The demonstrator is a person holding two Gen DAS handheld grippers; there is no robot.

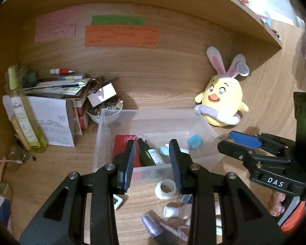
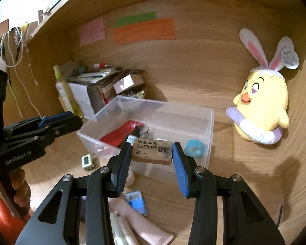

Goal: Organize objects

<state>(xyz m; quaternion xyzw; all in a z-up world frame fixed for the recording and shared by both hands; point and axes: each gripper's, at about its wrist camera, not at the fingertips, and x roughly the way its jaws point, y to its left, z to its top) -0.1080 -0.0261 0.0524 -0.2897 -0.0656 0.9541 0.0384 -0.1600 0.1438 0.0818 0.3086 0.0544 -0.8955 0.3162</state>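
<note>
A beige eraser [image 2: 152, 152] with black print is clamped lengthwise between the blue pads of my right gripper [image 2: 152, 145], held in the air over the near wall of a clear plastic bin [image 2: 167, 104]. In the left wrist view the same right gripper [image 1: 226, 139] sits at the right, with an end of the eraser [image 1: 221, 137] showing at its tips. My left gripper [image 1: 152, 143] hovers over the front of the bin [image 1: 153, 112], open with nothing between its fingers. The bin holds a red packet [image 1: 122, 143], a dark green bottle [image 1: 148, 155] and a blue tape roll [image 1: 194, 141].
A yellow plush chick [image 1: 222, 100] with bunny ears leans on the back wall right of the bin. A stack of papers and boxes [image 1: 57, 94], a spray bottle [image 1: 22, 114] and a bowl of bits [image 1: 106, 110] crowd the left. A white tape roll [image 1: 165, 188], a die [image 2: 87, 161], tubes [image 2: 144, 228] and a blue packet [image 2: 136, 202] lie before the bin.
</note>
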